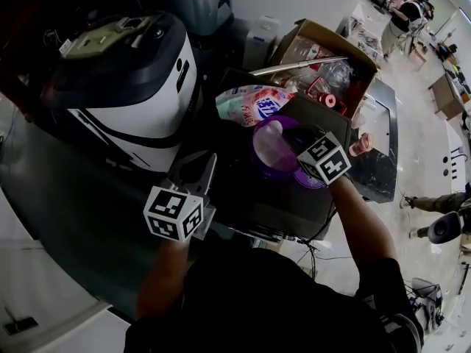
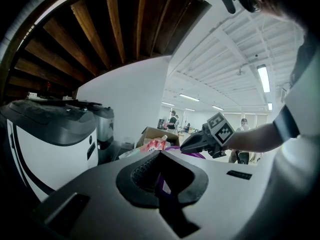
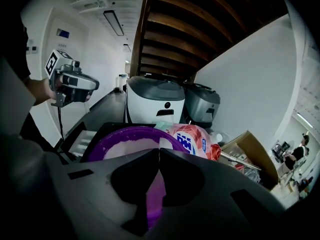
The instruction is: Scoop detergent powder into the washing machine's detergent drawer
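A purple bowl of white detergent powder sits on the black top of a machine. In the right gripper view the same bowl fills the middle. My right gripper reaches over its right side, jaws shut. Purple shows in the hollow behind the tips, and I cannot tell whether anything is held there. A pink detergent bag lies just behind the bowl. The open drawer with pale compartments is left of the bowl. My left gripper hovers near it, shut, nothing seen in it.
A white and black appliance stands at the left, with a grey one behind it. An open cardboard box of odds and ends sits at the back right. People stand far off across the room.
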